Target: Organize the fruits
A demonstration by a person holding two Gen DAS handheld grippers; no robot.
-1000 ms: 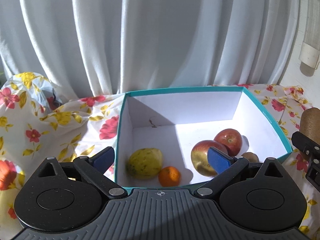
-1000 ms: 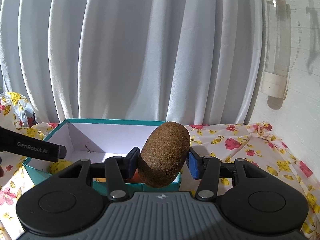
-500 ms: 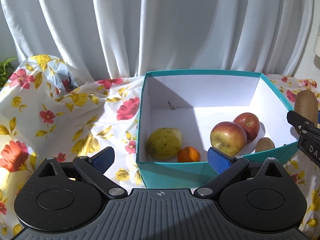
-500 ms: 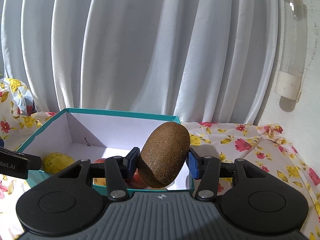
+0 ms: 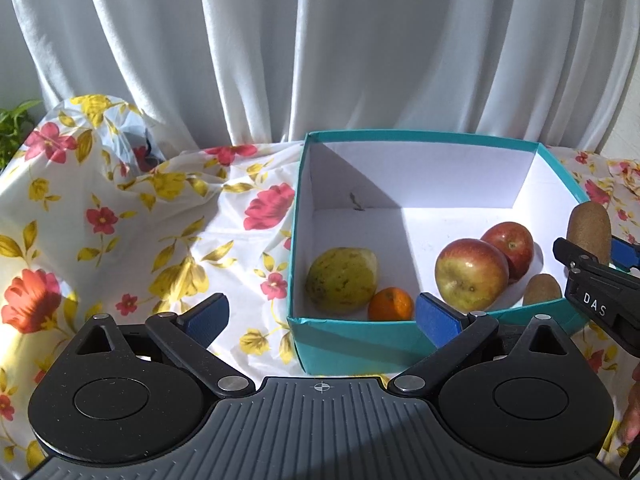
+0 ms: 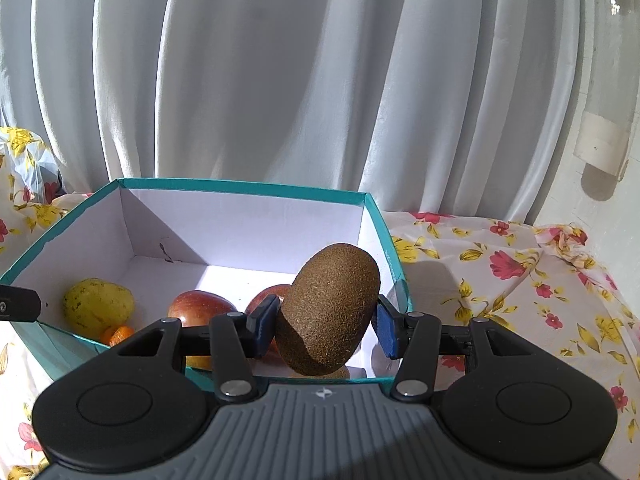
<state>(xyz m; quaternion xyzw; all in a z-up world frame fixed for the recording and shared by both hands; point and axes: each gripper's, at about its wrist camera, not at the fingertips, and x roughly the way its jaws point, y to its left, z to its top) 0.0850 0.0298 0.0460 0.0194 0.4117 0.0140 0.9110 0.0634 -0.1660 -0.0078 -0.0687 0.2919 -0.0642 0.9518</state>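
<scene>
Ahead of my left gripper (image 5: pixel 320 316), which is spread wide w/ nothing in it, the flowered cloth (image 5: pixel 168 208) covers the table off to its left. The teal box (image 5: pixel 352 340) sits just past its right pad. Inside the box, going left to right: a yellow-green fruit (image 5: pixel 342 280) w/ a small orange (image 5: pixel 390 305) touching it, then two apples (image 5: pixel 472 274), then a kiwi (image 5: pixel 542 289) tucked into the near right corner.

My right gripper (image 6: pixel 326 324) is clamped on a second kiwi (image 6: pixel 328 308), pads pinching its sides, the fruit tilted w/ its top leaning right. It hangs over the box's near right corner, above the rim, directly over the apples & the other kiwi as far as I can tell.

Step in hand, I'd say: set this kiwi down beside its mate. To do it well, I should push fwd a bit so it clears the near wall, lower till it's close to the floor, then let go slowly. It's rounded and could roll, so aim for the gap between the right apple & the right wall. Left gripper stays out of the way.
</scene>
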